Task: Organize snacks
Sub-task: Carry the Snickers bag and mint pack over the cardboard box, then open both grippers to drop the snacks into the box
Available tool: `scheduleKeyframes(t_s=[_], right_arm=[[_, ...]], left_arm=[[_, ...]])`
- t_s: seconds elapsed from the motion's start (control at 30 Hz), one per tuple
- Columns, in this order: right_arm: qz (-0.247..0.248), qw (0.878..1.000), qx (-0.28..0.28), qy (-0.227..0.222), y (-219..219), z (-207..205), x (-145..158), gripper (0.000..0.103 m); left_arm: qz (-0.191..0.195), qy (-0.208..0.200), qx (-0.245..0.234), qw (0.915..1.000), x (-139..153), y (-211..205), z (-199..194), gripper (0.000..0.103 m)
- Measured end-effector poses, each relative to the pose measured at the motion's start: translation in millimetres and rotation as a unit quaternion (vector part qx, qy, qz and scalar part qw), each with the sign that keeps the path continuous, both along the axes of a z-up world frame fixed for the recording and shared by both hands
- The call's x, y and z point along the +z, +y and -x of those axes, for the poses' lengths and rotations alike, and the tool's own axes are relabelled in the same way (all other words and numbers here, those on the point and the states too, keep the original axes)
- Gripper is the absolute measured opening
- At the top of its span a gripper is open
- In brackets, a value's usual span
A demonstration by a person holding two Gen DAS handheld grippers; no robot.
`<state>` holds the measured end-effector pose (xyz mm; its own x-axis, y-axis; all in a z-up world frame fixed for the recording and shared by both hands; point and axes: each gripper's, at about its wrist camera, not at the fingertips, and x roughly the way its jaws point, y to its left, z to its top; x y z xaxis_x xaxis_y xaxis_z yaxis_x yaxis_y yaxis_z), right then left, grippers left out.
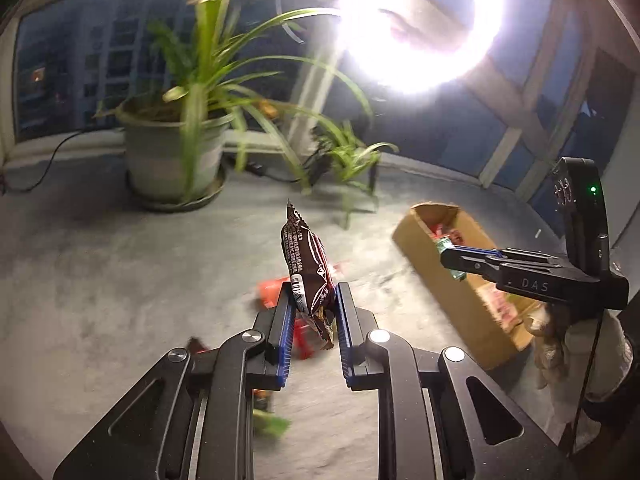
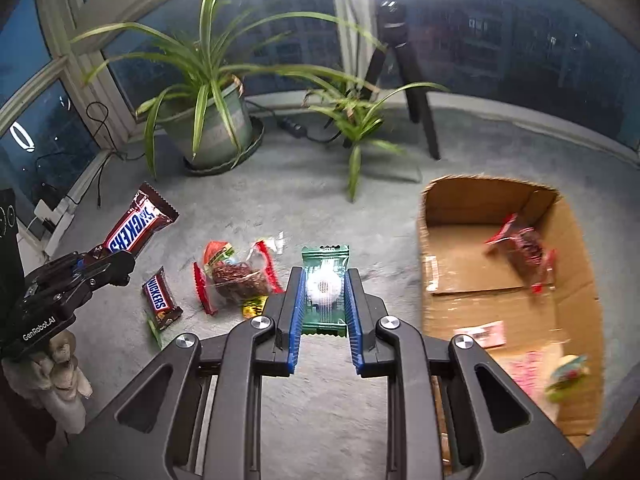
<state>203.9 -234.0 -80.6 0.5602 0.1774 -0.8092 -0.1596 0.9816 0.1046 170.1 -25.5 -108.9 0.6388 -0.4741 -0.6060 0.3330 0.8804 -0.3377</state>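
Snacks are partly sorted, as I judge it: the cardboard box [image 2: 496,280], right of the right gripper's jaws, already holds a red-edged bag [image 2: 524,252], a pink packet [image 2: 486,334] and a pale green one [image 2: 568,372], all blurred.

Two more are in hand. The right gripper [image 2: 324,292] has its jaws closed on a green wafer packet [image 2: 325,280], held flat between the blue pads. The left gripper [image 1: 313,304] has its jaws closed on the lower end of a brown Snickers bar [image 1: 306,272], which stands up and beyond the jaws, clear of the surface.

Left on the grey carpeted surface [image 2: 240,208], left of the right jaws: a second Snickers bar [image 2: 162,298], a clear red-edged bag of brown pieces [image 2: 236,276], a small yellow packet [image 2: 254,306] just beside the left pad, and a green sliver [image 2: 154,332] near the bar. So several pieces remain, plus the two being carried.

Hard to read: the near end of the box is hidden behind the right gripper's frame, so more may lie there. In the left wrist view the red wrappers [image 1: 272,290] under the jaws are smeared and half covered, and the lamp's glare [image 1: 416,20] washes out the top. The green packet's print is unreadable.
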Motion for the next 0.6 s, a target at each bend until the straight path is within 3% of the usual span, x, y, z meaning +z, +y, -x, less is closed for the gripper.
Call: scheduleKeyframes(t_s=[0.6], right_arm=[[0.021,0.998,-0.048,-0.02,-113,14,20,0.02]], left_arm=[[0.014,-0.025,-0.062,0.9977,24,-132,-11,0.018]])
